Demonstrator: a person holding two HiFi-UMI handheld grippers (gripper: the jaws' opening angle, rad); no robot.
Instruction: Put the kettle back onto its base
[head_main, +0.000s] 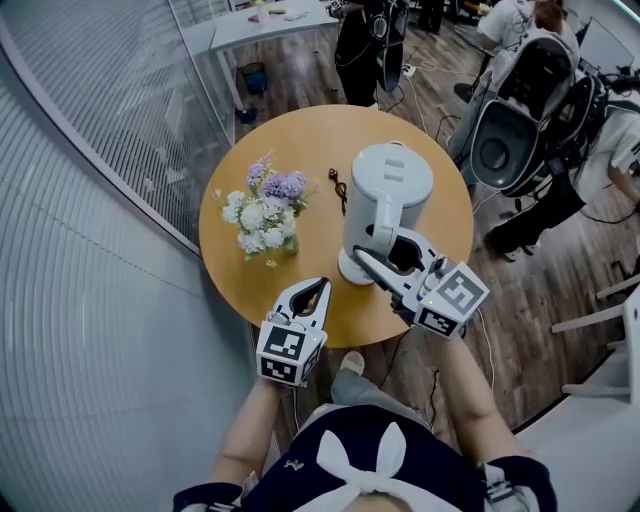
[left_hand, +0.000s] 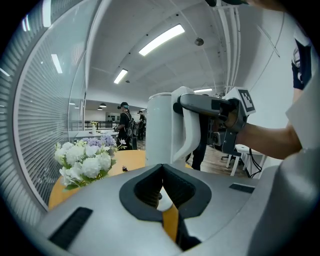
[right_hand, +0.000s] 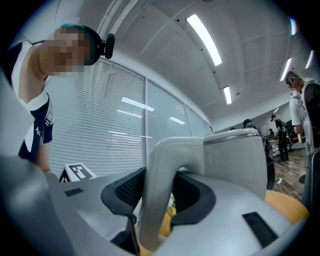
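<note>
Kettle of white plastic (head_main: 385, 190) stands at frame centre on the round wooden table (head_main: 300, 150). Right tongs (head_main: 380, 245) clamp its handle. Left tongs (head_main: 322, 287) are closed and empty at lower centre. Seating step, I judge: white round base (head_main: 350, 270) seems to be underneath. Next: check it sits flat, then release.

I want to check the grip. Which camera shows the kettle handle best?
The right gripper view: the kettle handle stands close up, clamped between the pads of the right claw. The head view shows it small from above, partly under the claw. The left gripper view shows it side-on.
</note>
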